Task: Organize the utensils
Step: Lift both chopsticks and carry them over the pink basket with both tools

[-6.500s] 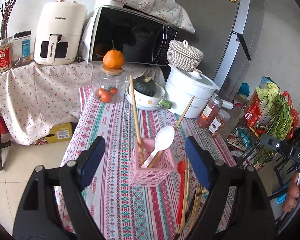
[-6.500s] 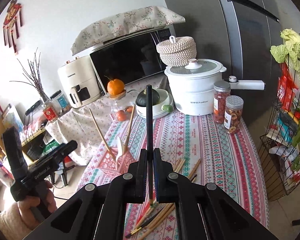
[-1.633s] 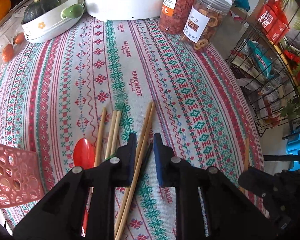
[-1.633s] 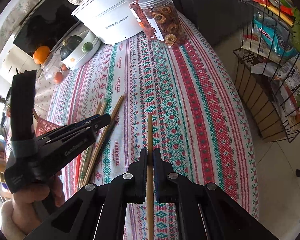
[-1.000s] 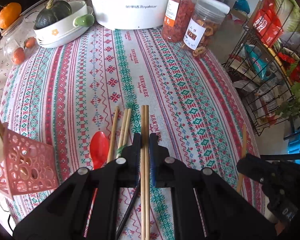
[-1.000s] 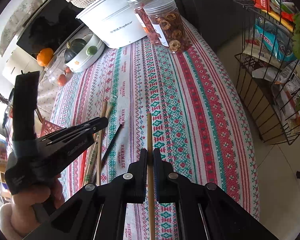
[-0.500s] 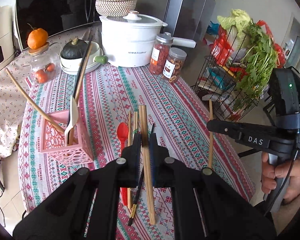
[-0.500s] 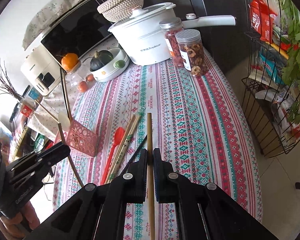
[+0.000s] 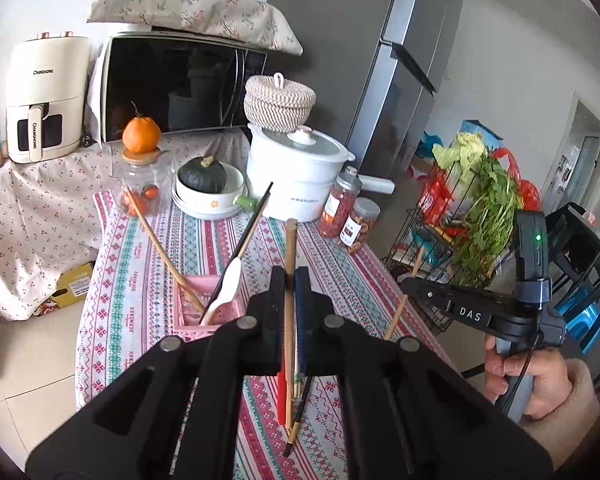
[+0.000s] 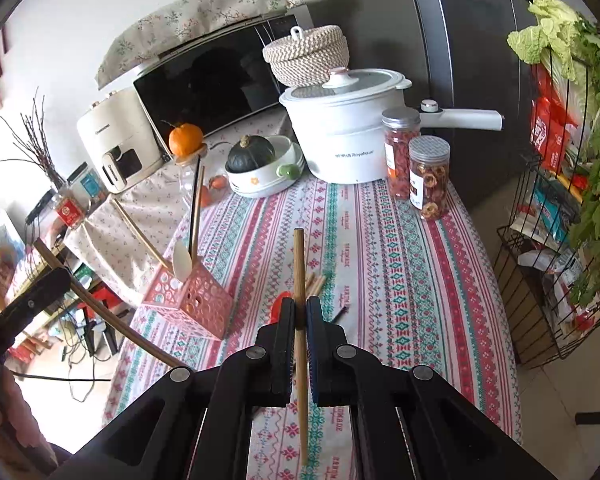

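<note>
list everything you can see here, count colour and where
pink basket: one, table left, holds white spoon, wooden and black chopsticks
loose utensils: red spoon, several wooden chopsticks and a black one, flat on striped tablecloth
white pot: one, lidded, table back
woven basket: one, beige, behind pot
jars: two, dried snacks, right of pot
squash: one, dark green, in white bowl
orange: one, on glass jar
microwave, air fryer: behind
wire rack: greens, right
left tongs: shut on wooden chopstick
right tongs: shut on another chopstick
</note>
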Tool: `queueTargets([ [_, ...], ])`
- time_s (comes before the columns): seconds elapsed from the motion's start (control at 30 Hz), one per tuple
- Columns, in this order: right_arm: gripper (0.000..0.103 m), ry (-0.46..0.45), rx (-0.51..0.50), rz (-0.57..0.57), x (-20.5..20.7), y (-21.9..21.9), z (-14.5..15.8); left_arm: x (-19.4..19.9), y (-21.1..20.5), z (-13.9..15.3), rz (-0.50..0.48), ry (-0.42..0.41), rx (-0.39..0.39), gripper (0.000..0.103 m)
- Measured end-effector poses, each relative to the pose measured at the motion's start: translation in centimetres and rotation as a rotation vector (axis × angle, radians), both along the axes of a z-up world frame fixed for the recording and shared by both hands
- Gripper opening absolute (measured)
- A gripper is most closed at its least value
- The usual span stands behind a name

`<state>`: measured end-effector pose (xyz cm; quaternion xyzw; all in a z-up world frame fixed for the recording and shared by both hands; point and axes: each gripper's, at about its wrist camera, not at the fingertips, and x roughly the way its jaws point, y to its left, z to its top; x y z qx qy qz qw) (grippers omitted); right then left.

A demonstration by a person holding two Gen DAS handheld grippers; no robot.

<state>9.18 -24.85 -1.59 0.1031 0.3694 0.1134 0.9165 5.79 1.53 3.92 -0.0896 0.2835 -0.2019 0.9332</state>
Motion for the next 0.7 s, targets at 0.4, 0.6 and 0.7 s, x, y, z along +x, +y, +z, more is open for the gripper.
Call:
queueTargets([
  [0.4,0.006,-0.115,0.033,0.047,0.9,4.3,2.9,-0.5,5.3,3.3,0.196,-0.206,-0.050,0.005],
  [0.6,0.006,-0.108,0.015,0.097,0.6,6.3,2.7,1.4,5.3,1.8,0.228,-0.191,-0.004,0.005],
  [0.7,0.006,-0.113,0.013,0.122,0.2,7.1,2.9,2.6,5.0,0.7,0.221,-0.141,0.010,0.005],
])
